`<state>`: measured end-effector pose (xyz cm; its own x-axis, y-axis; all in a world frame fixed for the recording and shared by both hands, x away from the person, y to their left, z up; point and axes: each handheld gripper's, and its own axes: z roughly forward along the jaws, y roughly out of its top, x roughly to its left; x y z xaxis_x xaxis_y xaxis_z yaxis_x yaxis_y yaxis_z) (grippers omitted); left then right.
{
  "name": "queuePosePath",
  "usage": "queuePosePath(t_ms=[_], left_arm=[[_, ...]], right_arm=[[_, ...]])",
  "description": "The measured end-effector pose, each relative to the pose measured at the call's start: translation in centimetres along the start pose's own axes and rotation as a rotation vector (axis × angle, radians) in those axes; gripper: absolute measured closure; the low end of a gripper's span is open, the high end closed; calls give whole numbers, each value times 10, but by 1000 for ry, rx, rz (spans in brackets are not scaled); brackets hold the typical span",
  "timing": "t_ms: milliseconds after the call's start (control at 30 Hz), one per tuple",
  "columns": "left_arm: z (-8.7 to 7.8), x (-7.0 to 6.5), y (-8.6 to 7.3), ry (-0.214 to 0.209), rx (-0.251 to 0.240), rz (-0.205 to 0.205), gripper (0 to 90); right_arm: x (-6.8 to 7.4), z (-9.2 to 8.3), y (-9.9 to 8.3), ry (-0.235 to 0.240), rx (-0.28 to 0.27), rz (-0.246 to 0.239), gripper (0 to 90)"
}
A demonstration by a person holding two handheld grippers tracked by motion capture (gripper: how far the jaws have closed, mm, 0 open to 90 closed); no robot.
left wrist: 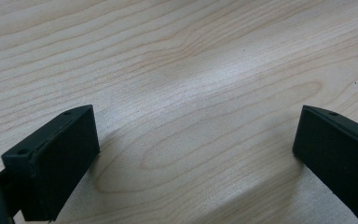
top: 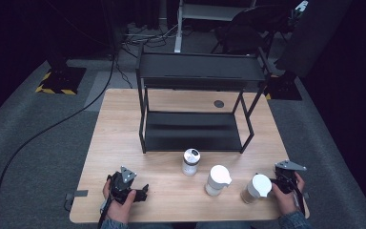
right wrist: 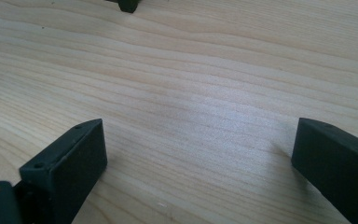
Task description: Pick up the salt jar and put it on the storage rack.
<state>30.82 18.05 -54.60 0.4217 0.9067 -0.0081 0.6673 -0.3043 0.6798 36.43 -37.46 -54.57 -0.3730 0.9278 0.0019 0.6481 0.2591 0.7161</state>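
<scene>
The high view is looking forward and down over the whole pale wooden table. Both gripper views are peering close at that same tabletop grain between black jaws.

Light wooden table carries a black two-tier rack at rear centre and, between the left gripper and right gripper, three jars: silver-lidded, white-lidded, and white-lidded just beside the right gripper.

A dark studio lab: black curtains, floor cables, hazard-taped stand base.
</scene>
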Motion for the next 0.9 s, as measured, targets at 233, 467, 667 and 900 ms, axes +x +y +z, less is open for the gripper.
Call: queuePosePath(t_ms=[233, 467, 667, 900], left_arm=[[0, 0, 0, 4, -1, -7, 2], [0, -1, 1, 10, 0, -16, 2], [-3, -1, 3, -14, -40, -52, 30], [-21, -4, 19, -1, -151, -49, 28]], right_arm=[[0, 0, 0, 0, 1, 0, 26], [1, 0, 0, -8, 2, 2, 23], [1, 0, 0, -8, 2, 3, 23], [1, 0, 0, -8, 2, 3, 23]])
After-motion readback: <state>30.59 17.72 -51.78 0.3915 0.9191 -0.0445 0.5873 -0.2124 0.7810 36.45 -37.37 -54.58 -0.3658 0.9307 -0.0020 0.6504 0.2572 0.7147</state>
